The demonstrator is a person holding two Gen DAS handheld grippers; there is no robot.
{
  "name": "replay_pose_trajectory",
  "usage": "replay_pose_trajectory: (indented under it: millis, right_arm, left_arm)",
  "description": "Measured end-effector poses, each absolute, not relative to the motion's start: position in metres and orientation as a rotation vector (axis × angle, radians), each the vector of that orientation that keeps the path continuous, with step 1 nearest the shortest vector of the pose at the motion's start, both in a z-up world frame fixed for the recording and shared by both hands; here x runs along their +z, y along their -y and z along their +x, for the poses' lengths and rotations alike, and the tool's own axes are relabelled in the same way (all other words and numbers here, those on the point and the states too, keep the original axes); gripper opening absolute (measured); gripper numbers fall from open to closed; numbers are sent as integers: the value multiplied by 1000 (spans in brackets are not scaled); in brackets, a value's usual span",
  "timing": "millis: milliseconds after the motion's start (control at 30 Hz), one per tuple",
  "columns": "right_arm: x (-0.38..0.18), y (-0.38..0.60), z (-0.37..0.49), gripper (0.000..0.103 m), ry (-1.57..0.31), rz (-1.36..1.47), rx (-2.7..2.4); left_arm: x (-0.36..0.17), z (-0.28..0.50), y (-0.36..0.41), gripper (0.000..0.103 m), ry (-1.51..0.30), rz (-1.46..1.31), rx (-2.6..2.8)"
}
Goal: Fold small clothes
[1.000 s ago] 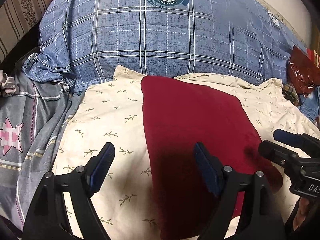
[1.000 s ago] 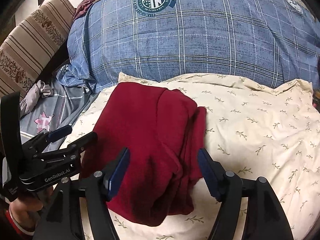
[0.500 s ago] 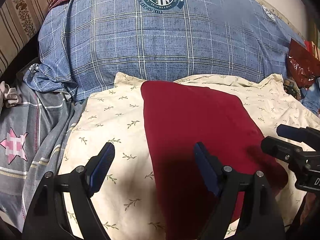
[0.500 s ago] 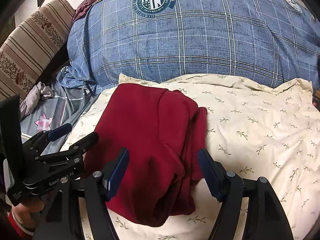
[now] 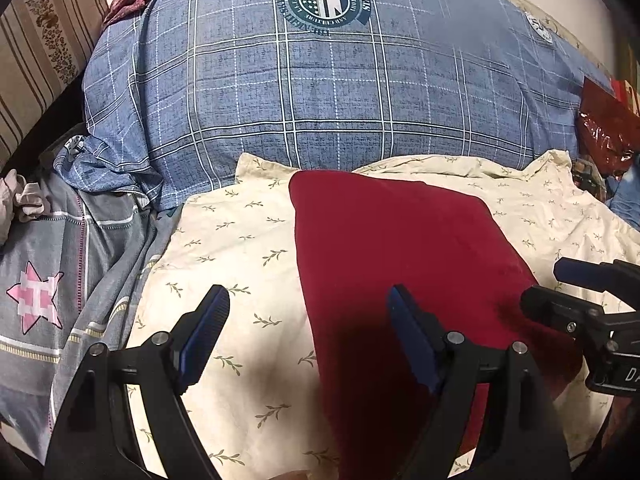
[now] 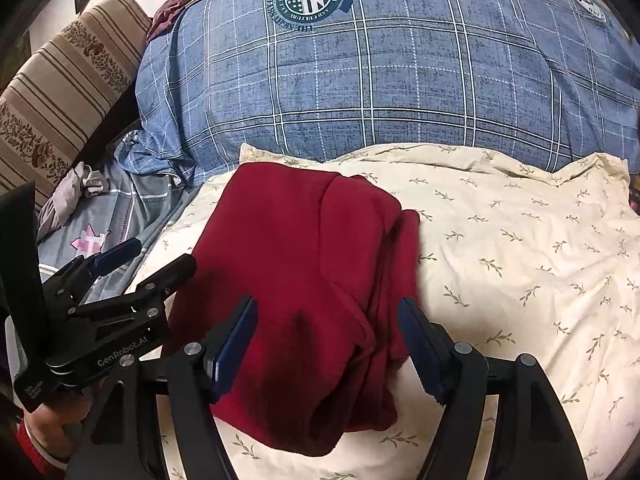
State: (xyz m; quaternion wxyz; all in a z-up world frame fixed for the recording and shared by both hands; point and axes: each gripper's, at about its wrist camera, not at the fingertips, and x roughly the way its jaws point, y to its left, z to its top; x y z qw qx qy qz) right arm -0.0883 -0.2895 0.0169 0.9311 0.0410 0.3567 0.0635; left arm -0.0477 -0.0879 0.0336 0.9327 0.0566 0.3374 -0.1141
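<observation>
A dark red garment [image 5: 400, 248] lies folded on a cream leaf-print cloth [image 5: 240, 248]; in the right wrist view it [image 6: 296, 264] shows stacked layers along its right edge. My left gripper [image 5: 308, 332] is open and empty, hovering over the garment's near left edge. My right gripper [image 6: 328, 340] is open and empty, hovering over the garment's near right part. Each gripper also shows in the other's view: the right one [image 5: 568, 300] and the left one [image 6: 136, 268].
A large blue plaid quilt [image 5: 328, 92] rises behind the cream cloth. A grey cover with a pink star [image 5: 36, 300] lies to the left. A striped cushion [image 6: 60, 92] stands at far left. A shiny red bag [image 5: 604, 128] sits at right.
Both grippers have drawn back a little from the garment, which now looks slightly farther away. The garment has not moved and both grippers stay open.
</observation>
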Motion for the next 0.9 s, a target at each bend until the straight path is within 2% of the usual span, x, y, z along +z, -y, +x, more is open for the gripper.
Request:
replay_pose_trajectory:
  millis: [900]
  right_arm:
    - [12, 285, -82, 74, -753, 76, 145]
  left_arm:
    - [31, -47, 88, 81, -699, 103, -237]
